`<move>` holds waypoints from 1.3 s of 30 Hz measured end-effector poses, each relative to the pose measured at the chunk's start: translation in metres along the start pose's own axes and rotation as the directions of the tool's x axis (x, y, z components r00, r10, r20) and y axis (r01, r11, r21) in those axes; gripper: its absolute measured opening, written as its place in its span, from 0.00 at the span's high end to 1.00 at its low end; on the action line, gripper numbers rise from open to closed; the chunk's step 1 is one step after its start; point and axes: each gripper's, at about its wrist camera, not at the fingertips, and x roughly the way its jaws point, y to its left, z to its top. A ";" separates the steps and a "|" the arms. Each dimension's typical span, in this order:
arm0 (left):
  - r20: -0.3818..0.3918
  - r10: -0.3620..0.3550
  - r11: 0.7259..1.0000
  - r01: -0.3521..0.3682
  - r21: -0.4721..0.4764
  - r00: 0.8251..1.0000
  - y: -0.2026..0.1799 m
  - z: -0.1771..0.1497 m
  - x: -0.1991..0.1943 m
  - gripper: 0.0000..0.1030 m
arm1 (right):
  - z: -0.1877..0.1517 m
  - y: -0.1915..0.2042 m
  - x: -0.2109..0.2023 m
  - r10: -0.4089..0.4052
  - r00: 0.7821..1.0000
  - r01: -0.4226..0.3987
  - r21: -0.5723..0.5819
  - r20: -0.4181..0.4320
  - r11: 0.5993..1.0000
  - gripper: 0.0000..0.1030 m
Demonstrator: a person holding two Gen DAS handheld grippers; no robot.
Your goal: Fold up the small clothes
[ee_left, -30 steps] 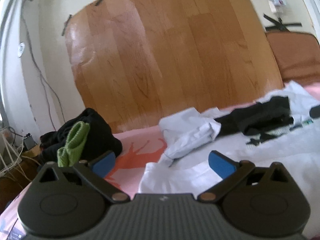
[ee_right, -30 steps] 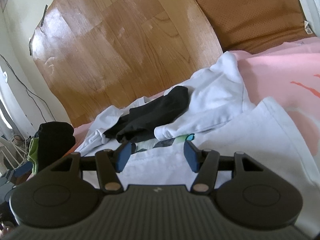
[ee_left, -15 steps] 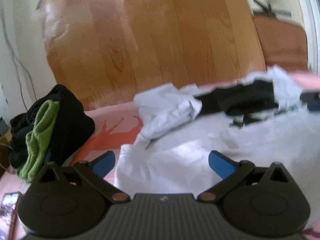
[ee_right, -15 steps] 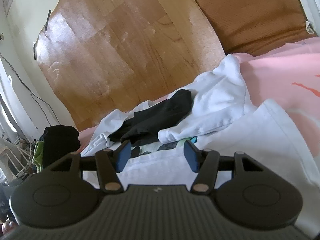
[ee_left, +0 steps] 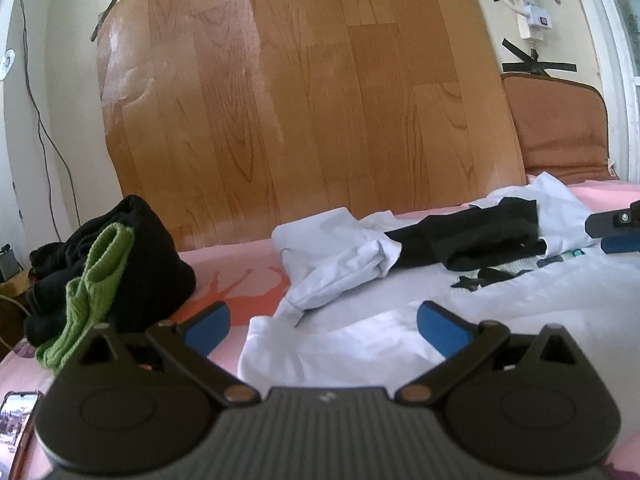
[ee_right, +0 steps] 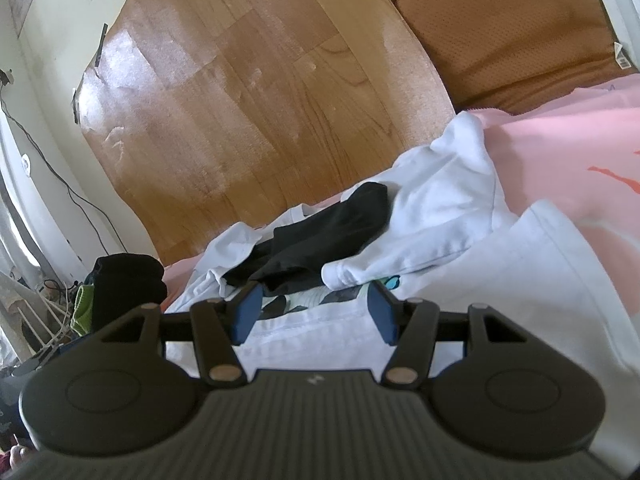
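Note:
A white T-shirt [ee_left: 340,352] lies spread on the pink bed sheet [ee_left: 240,264], just under my open left gripper [ee_left: 324,328], whose blue pads hold nothing. Beyond it sit a crumpled white garment [ee_left: 340,256] and a black garment [ee_left: 472,236]. My right gripper [ee_right: 315,312] hovers open over the printed chest of the T-shirt [ee_right: 320,332], nothing pinched between its pads. The black garment [ee_right: 320,236] and another rumpled white piece [ee_right: 440,208] lie right ahead of it. At the right edge of the left wrist view, the right gripper's fingers [ee_left: 616,228] show.
A heap of black and green knitwear [ee_left: 120,264] sits at the bed's left edge, with a phone [ee_left: 16,420] near the front left. A wood-pattern sheet [ee_right: 260,100] is taped to the wall behind; a brown cushion [ee_right: 500,32] leans at the back right. Cables hang at the left.
The left wrist view swung sideways with blur and settled again, slightly turned; the phone has come into sight at the bottom left. The right gripper has held still, and both stay open.

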 end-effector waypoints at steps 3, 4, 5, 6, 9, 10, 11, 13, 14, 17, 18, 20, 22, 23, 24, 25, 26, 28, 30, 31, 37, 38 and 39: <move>0.001 0.002 1.000 -0.002 -0.001 1.000 0.000 0.000 0.000 0.00 | 0.000 0.000 0.000 -0.002 1.000 0.002 -0.002 -0.003 1.000 0.41; 0.001 0.003 1.000 -0.003 -0.002 1.000 0.000 0.000 0.000 0.00 | 0.000 0.000 0.001 -0.002 1.000 0.002 -0.002 -0.005 1.000 0.41; 0.001 0.003 1.000 -0.003 -0.001 1.000 0.000 0.000 0.000 0.00 | 0.000 0.001 0.001 -0.001 1.000 0.001 -0.003 -0.006 1.000 0.41; -0.001 0.004 1.000 -0.004 -0.001 1.000 0.000 0.000 0.000 0.00 | 0.000 0.001 0.001 0.000 1.000 -0.001 -0.004 -0.006 1.000 0.41; -0.007 0.003 1.000 -0.003 -0.002 1.000 0.000 0.001 0.002 0.00 | 0.000 0.000 0.001 0.000 1.000 0.000 -0.004 -0.009 1.000 0.41; -0.009 0.000 1.000 0.000 -0.004 1.000 0.000 0.001 0.002 0.00 | 0.000 0.000 0.001 0.001 1.000 -0.001 -0.005 -0.010 1.000 0.40; -0.010 0.000 1.000 0.000 -0.005 1.000 0.000 0.001 0.002 0.00 | 0.000 0.001 0.001 0.002 1.000 -0.002 -0.006 -0.011 1.000 0.40; -0.011 -0.002 1.000 0.002 -0.008 1.000 0.001 0.001 0.002 0.00 | 0.000 0.001 0.001 0.004 1.000 -0.004 -0.008 -0.013 1.000 0.40; -0.013 -0.004 1.000 0.004 -0.009 1.000 0.001 0.001 0.003 0.00 | 0.000 0.001 0.001 0.005 1.000 -0.005 -0.007 -0.014 1.000 0.40; -0.021 -0.007 1.000 0.007 -0.011 1.000 0.001 0.001 0.004 0.00 | -0.001 0.001 0.002 0.007 1.000 -0.007 -0.008 -0.015 1.000 0.40; -0.021 -0.006 1.000 0.005 -0.012 1.000 0.001 0.001 0.004 0.00 | -0.001 0.001 0.002 0.008 1.000 -0.008 -0.010 -0.015 1.000 0.40; -0.019 -0.002 1.000 0.002 -0.013 1.000 0.001 0.001 0.004 0.00 | -0.001 0.002 0.002 0.009 1.000 -0.009 -0.013 -0.017 1.000 0.40; -0.018 -0.001 1.000 0.001 -0.012 1.000 0.001 0.001 0.004 0.00 | -0.001 0.002 0.002 0.010 1.000 -0.011 -0.014 -0.019 1.000 0.40; -0.020 -0.002 1.000 0.002 -0.011 1.000 0.001 0.001 0.004 0.00 | -0.001 0.002 0.002 0.011 1.000 -0.012 -0.014 -0.020 1.000 0.40; -0.022 -0.003 1.000 0.003 -0.012 1.000 0.001 0.001 0.004 0.00 | -0.001 0.002 0.002 0.011 1.000 -0.012 -0.014 -0.020 1.000 0.40; -0.025 -0.005 1.000 0.005 -0.013 1.000 0.001 0.001 0.005 0.00 | -0.001 0.002 0.002 0.011 1.000 -0.012 -0.014 -0.019 1.000 0.40; -0.027 -0.007 1.000 0.006 -0.015 1.000 0.002 0.002 0.005 0.00 | -0.001 0.002 0.002 0.012 1.000 -0.012 -0.013 -0.019 1.000 0.40; -0.033 -0.009 1.000 0.009 -0.021 0.999 0.003 0.002 0.006 0.00 | -0.001 0.002 0.002 0.012 1.000 -0.013 -0.012 -0.018 1.000 0.40; -0.040 -0.011 1.000 0.010 -0.027 0.999 0.004 0.002 0.007 0.00 | -0.001 0.002 0.002 0.013 1.000 -0.014 -0.012 -0.019 1.000 0.40; -0.042 -0.012 1.000 0.010 -0.029 0.999 0.004 0.002 0.008 0.00 | -0.001 0.002 0.002 0.013 1.000 -0.014 -0.013 -0.020 1.000 0.40; -0.073 -0.040 0.998 0.036 -0.057 0.997 0.010 0.005 0.010 0.00 | -0.001 0.003 -0.002 0.002 1.000 -0.001 -0.012 0.010 1.000 0.40; -0.086 -0.065 0.995 0.058 -0.083 0.994 0.015 0.006 0.010 0.00 | 0.000 0.004 -0.007 0.000 1.000 0.000 -0.007 0.029 1.000 0.40; -0.101 -0.111 0.988 0.098 -0.122 0.989 0.024 0.011 0.010 0.00 | 0.003 0.004 -0.011 0.009 0.999 -0.009 0.006 0.040 1.000 0.40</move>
